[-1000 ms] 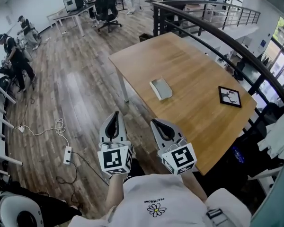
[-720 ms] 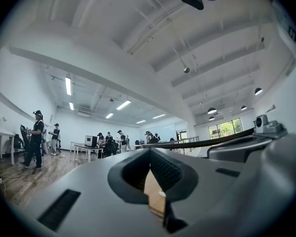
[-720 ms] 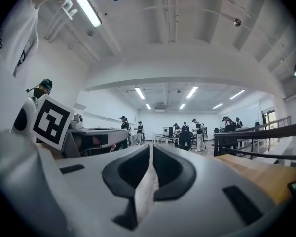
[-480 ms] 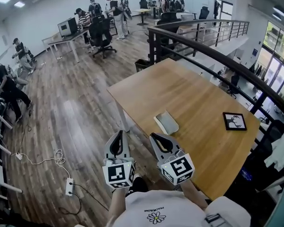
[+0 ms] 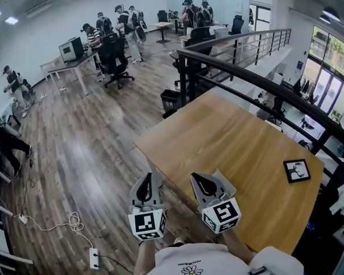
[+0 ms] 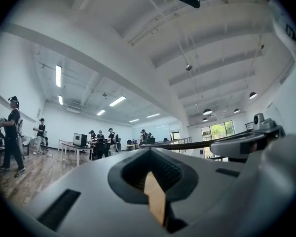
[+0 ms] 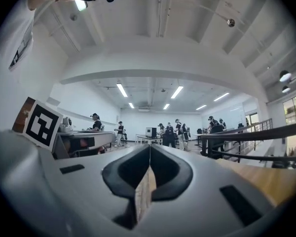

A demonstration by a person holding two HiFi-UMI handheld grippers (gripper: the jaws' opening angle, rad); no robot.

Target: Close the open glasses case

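Note:
In the head view my left gripper and right gripper hang side by side at the near corner of the wooden table. Both are shut with nothing in them. Only a pale grey edge of the glasses case peeks out behind the right gripper, and I cannot tell how its lid stands. The left gripper view shows its jaws pressed together and pointing level across the room. In the right gripper view the jaws also meet, with the tabletop at the right.
A small black picture frame lies at the table's right end. A dark curved railing runs behind the table, with a bin beside it. People and desks stand far back. A power strip and cable lie on the floor.
Both grippers have travelled toward the table. The table and case have slid down the head view, and the case has gone from open sight to mostly hidden behind the right gripper.

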